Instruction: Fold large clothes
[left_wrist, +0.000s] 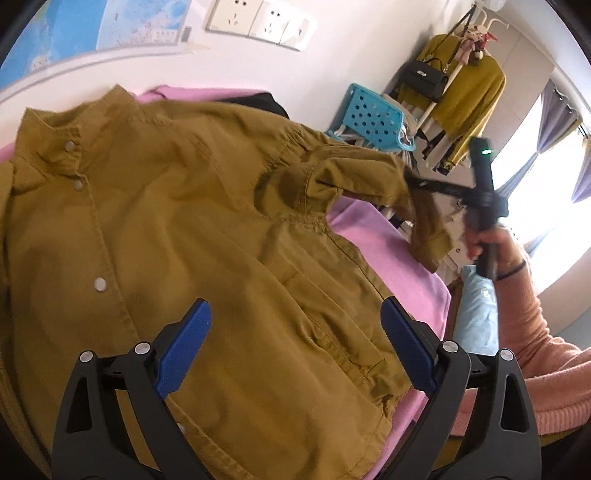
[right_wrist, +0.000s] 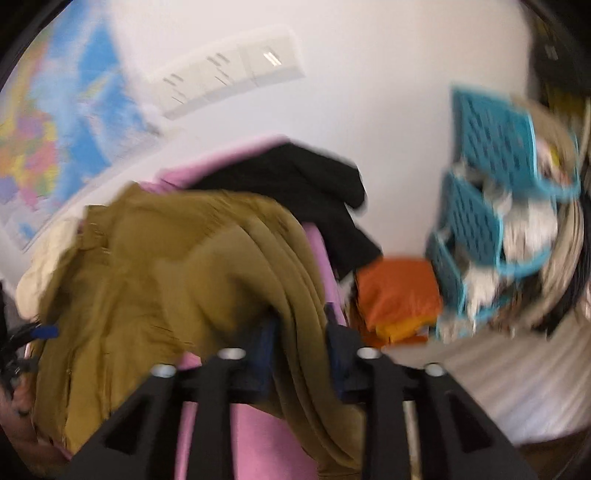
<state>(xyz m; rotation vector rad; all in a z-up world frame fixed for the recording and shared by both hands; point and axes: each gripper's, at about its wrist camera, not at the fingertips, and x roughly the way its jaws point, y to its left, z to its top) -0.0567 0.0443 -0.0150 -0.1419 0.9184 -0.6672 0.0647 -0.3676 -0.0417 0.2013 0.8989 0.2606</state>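
Above the hem, left claw (left_wrist: 295, 310): spread wide, nothing between its 2 blue pads; it hangs over the lower front of the jacket (left_wrist: 184, 203) without touching it.
Right claw (right_wrist: 301, 332): a fold of the jacket's sleeve (right_wrist: 295, 277) runs between its pads; blur hides whether they press on it, so I cannot tell if it pinches.
Right hand (left_wrist: 491, 243): grips the claw's handle off the right edge of the cover, with a pink knit cuff (left_wrist: 535, 332) behind it.
Sleeve: in the left wrist view it is lifted off the cover and bent back toward the chest, and its cuff dangles free.
Jacket: mustard, front up, closed, 3 snaps showing along the placket, collar toward the wall. Its left side runs out of view.
Hem edge: just beside the near right corner of the pink cover (left_wrist: 388, 240).
Open room: a bare wedge of pink cover lies under the raised sleeve, and a narrow strip shows past the collar.
Far edge: a black garment (right_wrist: 295, 177) lies on the cover against the wall.
Beyond the edge: an orange cloth (right_wrist: 395, 291), blue baskets (left_wrist: 373, 114) and a clothes rack (left_wrist: 469, 92) crowd the right side.
Wall: map (left_wrist: 74, 37) and sockets (left_wrist: 258, 22).
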